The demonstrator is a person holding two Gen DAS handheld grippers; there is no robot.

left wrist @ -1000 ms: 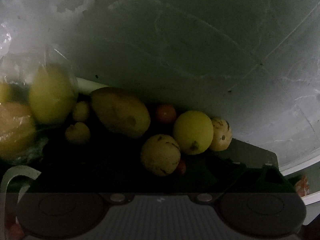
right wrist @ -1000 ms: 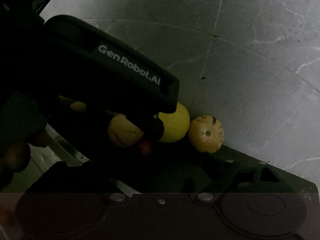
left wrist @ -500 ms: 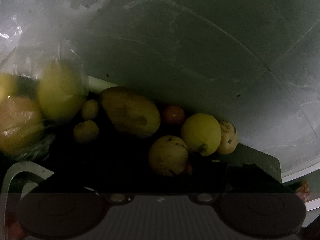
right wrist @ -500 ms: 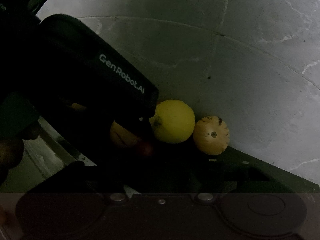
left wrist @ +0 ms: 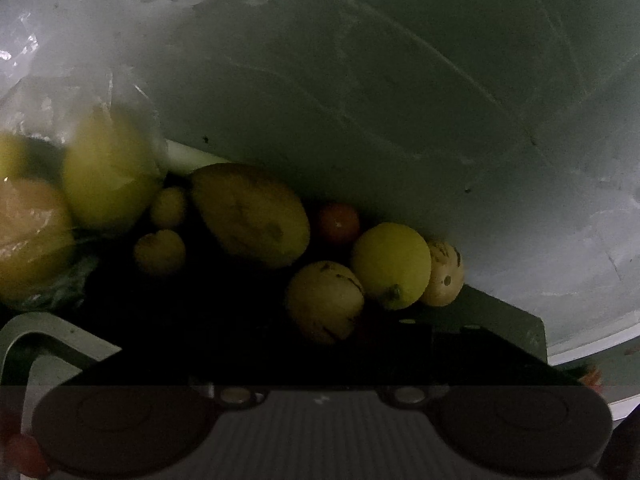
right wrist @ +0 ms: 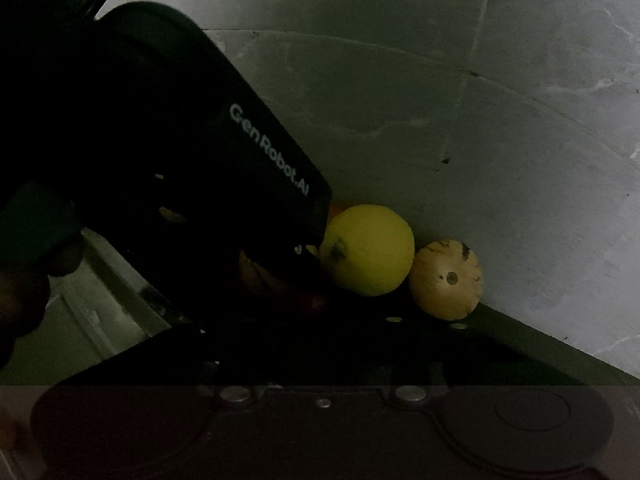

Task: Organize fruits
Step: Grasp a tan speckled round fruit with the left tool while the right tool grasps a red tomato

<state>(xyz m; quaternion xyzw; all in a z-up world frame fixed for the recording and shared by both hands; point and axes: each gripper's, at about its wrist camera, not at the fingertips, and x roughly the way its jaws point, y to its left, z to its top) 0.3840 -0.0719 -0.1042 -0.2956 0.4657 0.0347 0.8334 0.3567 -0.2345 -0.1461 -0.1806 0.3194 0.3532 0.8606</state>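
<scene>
Okay, left gripper (right wrist: 304, 248) body blocks the right wrist view; jaw states of both grippers hidden in shadow, cannot tell. Nearest: speckled yellow fruit (left wrist: 324, 300), then lemon (left wrist: 392, 266) touching spotted round fruit (left wrist: 444, 276), mango (left wrist: 250, 214), bagged fruit (left wrist: 104, 176) far left against the wall (left wrist: 400, 100).

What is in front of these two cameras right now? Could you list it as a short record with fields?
setting: dim, grey stone-like floor
loose fruit: yellow lemon, large mango, spotted pale fruit, speckled yellow fruit, small orange-red fruit
bagged fruit: clear plastic bag at left, yellow and orange fruit inside
left gripper: its dark body hides much of the right wrist view
gripper fingers: too dark to tell
</scene>
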